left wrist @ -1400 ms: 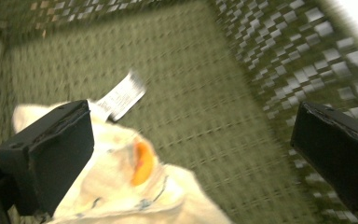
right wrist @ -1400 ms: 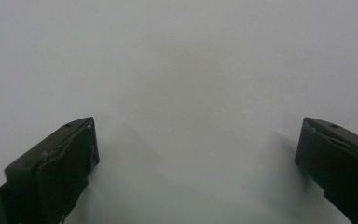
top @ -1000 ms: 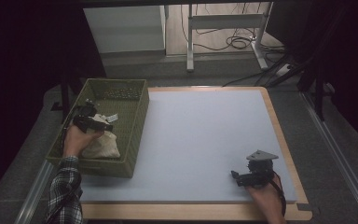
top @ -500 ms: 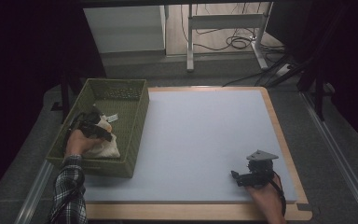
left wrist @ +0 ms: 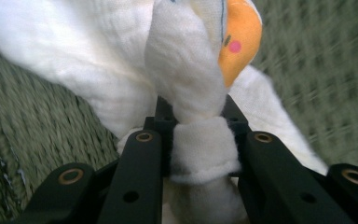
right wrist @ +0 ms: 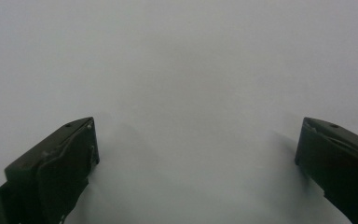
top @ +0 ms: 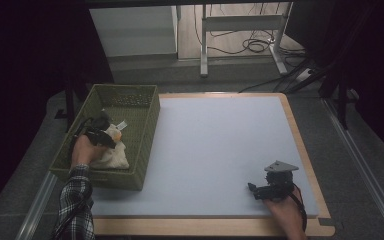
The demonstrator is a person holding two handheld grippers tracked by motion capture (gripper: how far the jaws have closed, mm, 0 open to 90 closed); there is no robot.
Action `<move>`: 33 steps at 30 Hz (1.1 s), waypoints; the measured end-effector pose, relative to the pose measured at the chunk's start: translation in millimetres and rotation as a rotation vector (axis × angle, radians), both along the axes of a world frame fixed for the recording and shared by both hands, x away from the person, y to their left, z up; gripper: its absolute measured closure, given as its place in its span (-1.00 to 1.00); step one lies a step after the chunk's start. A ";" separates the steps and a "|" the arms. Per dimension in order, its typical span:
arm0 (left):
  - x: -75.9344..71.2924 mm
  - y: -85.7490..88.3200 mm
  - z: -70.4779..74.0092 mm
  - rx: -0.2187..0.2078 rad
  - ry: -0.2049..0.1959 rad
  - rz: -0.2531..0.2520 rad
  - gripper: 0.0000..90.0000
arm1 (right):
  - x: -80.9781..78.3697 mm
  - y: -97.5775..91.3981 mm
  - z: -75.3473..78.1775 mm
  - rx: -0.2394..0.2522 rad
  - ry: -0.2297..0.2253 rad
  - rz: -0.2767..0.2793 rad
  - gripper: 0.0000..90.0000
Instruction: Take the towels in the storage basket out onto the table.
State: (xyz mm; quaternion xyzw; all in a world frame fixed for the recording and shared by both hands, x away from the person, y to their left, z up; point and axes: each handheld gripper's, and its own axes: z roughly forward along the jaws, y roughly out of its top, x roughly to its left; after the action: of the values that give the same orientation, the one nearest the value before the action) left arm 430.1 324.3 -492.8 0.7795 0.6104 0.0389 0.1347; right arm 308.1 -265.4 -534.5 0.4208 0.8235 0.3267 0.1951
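1. Where the green woven basket (top: 145, 145) stands at the left edge of the table (top: 220, 150): left tongs (top: 105, 137) lowered inside it, onto the white cloth (top: 111, 155).
2. Left tongs (left wrist: 200, 140), own view: clamped on a bunched fold of the white cloth (left wrist: 186, 79), jaws having just been closing, fabric squeezed between them and bulging above and below.
3. Orange patch (left wrist: 240, 37) with a pink dot on the cloth, just above and to the right of the pinched fold; basket weave visible behind, on both sides.
4. Cloth lying in the near half of the basket, against the bottom.
5. Right tongs (top: 269, 189) at the near right of the table, well apart from the basket, held by the right hand (top: 286, 212).
6. Right tongs (right wrist: 196, 154), own view: jaws spread wide over the bare pale surface, nothing between them.
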 end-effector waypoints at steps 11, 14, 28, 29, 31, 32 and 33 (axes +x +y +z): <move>-15.0 1.4 48.6 -0.094 -0.151 -0.028 0.65 | -0.1 0.0 0.0 0.000 0.000 0.000 -1.00; -20.3 1.8 60.9 -0.111 -0.190 -0.043 0.65 | -0.1 0.0 0.0 0.000 0.000 0.000 -1.00; -35.0 1.3 93.4 -0.136 -0.292 -0.062 0.65 | -0.1 0.0 0.0 -0.001 0.000 0.000 -1.00; -35.0 1.3 93.4 -0.136 -0.292 -0.062 0.65 | -0.1 0.0 0.0 -0.001 0.000 0.000 -1.00; -37.5 1.6 100.7 -0.142 -0.304 -0.065 0.65 | -0.1 0.0 0.0 -0.001 0.000 0.000 -1.00; -39.8 2.0 107.2 -0.146 -0.315 -0.065 0.65 | -0.1 0.0 0.0 -0.001 0.000 0.000 -1.00; -39.8 2.0 107.2 -0.146 -0.315 -0.065 0.65 | -0.1 0.0 0.0 -0.001 0.000 0.000 -1.00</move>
State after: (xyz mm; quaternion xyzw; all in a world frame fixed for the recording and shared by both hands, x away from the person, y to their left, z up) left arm 390.3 326.4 -385.5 0.7714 0.5574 0.1116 0.2861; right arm 308.0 -265.4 -534.5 0.4209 0.8235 0.3264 0.1953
